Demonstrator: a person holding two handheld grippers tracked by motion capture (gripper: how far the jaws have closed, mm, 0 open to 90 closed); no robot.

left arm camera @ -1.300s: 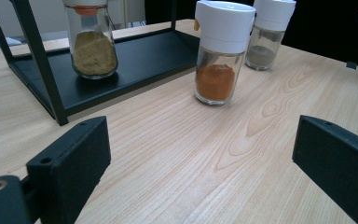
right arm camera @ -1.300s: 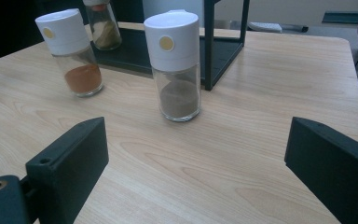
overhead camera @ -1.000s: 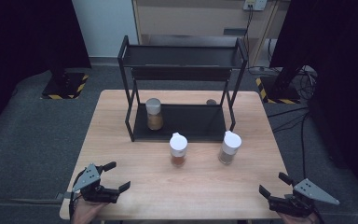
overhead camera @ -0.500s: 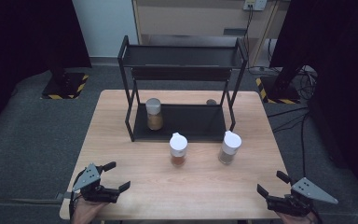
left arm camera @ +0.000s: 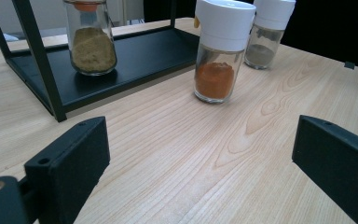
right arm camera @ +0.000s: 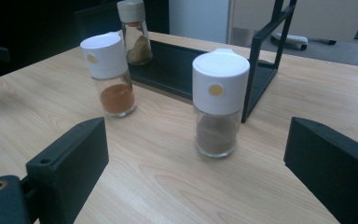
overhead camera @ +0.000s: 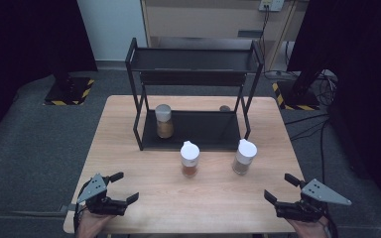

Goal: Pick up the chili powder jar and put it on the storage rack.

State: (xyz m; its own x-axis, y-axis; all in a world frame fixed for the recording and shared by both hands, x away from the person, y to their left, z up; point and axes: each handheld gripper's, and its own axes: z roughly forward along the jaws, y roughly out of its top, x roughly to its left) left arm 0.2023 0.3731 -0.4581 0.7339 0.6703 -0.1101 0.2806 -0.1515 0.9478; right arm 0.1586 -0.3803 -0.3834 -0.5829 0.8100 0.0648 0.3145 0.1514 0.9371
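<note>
Both grippers, left and right, are held with jaws spread near the table's front edge. The tall jars, red and brown, could be tipped if struck high.

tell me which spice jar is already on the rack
The grey-capped jar of tan powder, standing on the rack's bottom shelf. The two white-capped jars stand on the table in front.

1. A black two-tier metal rack stands on the far half of the light wooden bench.
2. A glass jar of tan powder with a grey lid stands upright on the left part of the rack's lower shelf.
3. Grey floor surrounds the bench.
4. Two black stands with yellow-striped bases flank the rack, well apart.
</note>
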